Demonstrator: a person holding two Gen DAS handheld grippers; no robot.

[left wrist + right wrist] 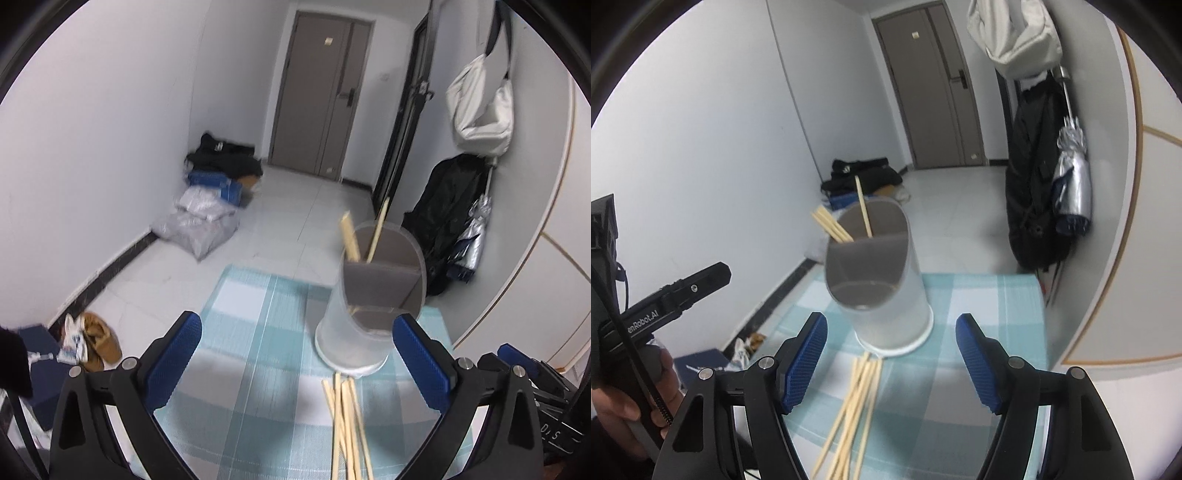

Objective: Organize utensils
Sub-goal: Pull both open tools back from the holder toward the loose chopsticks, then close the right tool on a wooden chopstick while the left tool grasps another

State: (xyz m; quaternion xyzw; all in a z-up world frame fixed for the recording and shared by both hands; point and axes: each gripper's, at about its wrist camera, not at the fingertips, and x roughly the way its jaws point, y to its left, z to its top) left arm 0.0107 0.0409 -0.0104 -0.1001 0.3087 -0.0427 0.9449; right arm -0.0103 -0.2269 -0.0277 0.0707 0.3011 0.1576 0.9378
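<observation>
A translucent round utensil holder [351, 332] [890, 306] with a grey divider stands on the teal checked tablecloth [251, 317] [990, 302]. A few wooden chopsticks [351, 236] [833, 227] lean in its far compartment. Several loose chopsticks [345, 424] [858, 398] lie bunched on the cloth just in front of the holder. My left gripper [299, 326] is wide open above the cloth, the holder and loose sticks toward its right finger. My right gripper [892, 321] is open, hanging over the loose chopsticks with nothing between its pads.
In the right wrist view a hand [617, 402] holds the left gripper's body [676, 291] at the left. The floor has bags [199, 225], shoes [92, 339] and a dark box. A black coat [1030, 177] and a folded umbrella [1071, 173] hang beyond the table's right edge.
</observation>
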